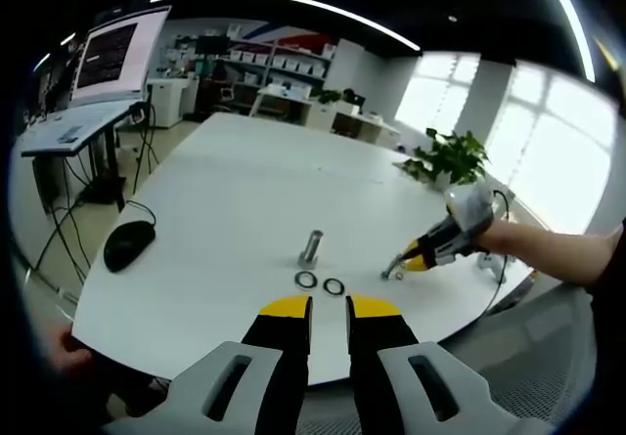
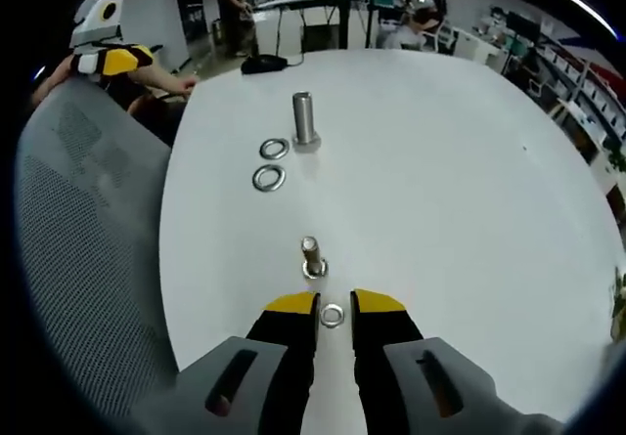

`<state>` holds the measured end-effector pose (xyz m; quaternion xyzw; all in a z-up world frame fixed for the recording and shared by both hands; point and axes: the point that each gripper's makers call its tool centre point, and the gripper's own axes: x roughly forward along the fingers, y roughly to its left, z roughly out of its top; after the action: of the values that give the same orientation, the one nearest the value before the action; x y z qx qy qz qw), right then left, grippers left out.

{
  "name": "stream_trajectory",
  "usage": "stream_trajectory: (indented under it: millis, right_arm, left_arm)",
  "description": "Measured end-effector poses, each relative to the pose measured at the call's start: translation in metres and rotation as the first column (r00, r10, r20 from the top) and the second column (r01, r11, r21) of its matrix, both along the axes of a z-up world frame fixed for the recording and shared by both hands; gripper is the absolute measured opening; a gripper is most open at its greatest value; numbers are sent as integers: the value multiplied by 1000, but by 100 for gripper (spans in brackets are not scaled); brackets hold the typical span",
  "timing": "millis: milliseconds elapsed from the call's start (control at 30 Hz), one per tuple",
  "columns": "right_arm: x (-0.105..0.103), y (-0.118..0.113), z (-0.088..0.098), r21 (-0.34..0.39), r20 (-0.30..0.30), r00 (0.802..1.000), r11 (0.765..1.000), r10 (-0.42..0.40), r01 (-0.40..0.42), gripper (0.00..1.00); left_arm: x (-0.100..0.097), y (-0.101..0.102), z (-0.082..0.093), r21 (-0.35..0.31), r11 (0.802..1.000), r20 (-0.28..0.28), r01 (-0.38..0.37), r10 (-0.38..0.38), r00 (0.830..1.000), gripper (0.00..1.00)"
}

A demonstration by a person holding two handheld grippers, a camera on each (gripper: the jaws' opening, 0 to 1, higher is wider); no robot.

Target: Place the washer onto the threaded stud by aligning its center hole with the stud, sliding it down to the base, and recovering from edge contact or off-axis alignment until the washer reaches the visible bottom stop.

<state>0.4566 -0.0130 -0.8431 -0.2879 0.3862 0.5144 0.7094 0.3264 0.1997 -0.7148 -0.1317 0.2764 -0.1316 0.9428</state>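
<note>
In the right gripper view, a short threaded stud [image 2: 310,250] stands on the white table [image 2: 450,191], with a washer [image 2: 314,270] around its base. Just in front of it, a second washer [image 2: 332,315] lies flat between the yellow tips of my right gripper [image 2: 334,305]. Its jaws stand a little wider than the washer. In the left gripper view, my left gripper [image 1: 329,308] hovers open at the near table edge with nothing between its tips. The right gripper [image 1: 403,266] is also there, low over the table.
A taller metal cylinder [image 1: 311,247] [image 2: 301,117] stands mid-table with two loose washers [image 1: 306,279] [image 1: 334,285] beside it. A black mouse [image 1: 129,242] lies at the left. A potted plant [image 1: 452,156] sits at the far edge. A grey mesh chair [image 2: 88,249] is beside the table.
</note>
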Motion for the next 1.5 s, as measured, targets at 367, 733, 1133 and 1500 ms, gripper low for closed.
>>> stream_trajectory:
  millis: [367, 733, 1133, 1500]
  right_arm:
    - [-6, -5, -10, -44, -27, 999, 999, 20, -21, 15]
    - [-7, -12, -19, -72, -40, 999, 997, 10, -13, 17]
    - [-7, -14, -23, -81, -43, 999, 997, 0, -4, 19]
    - [-5, -14, -23, -76, -32, 999, 997, -7, 5, 15]
  left_arm:
    - [0, 1, 0, 0, 1000, 0, -4, 4, 1000, 11]
    - [0, 0, 0, -2, 1000, 0, -8, 8, 1000, 11]
    - [0, 0, 1, -7, 1000, 6, -10, 10, 1000, 11]
    - [0, 1, 1, -9, 1000, 7, -12, 12, 1000, 11]
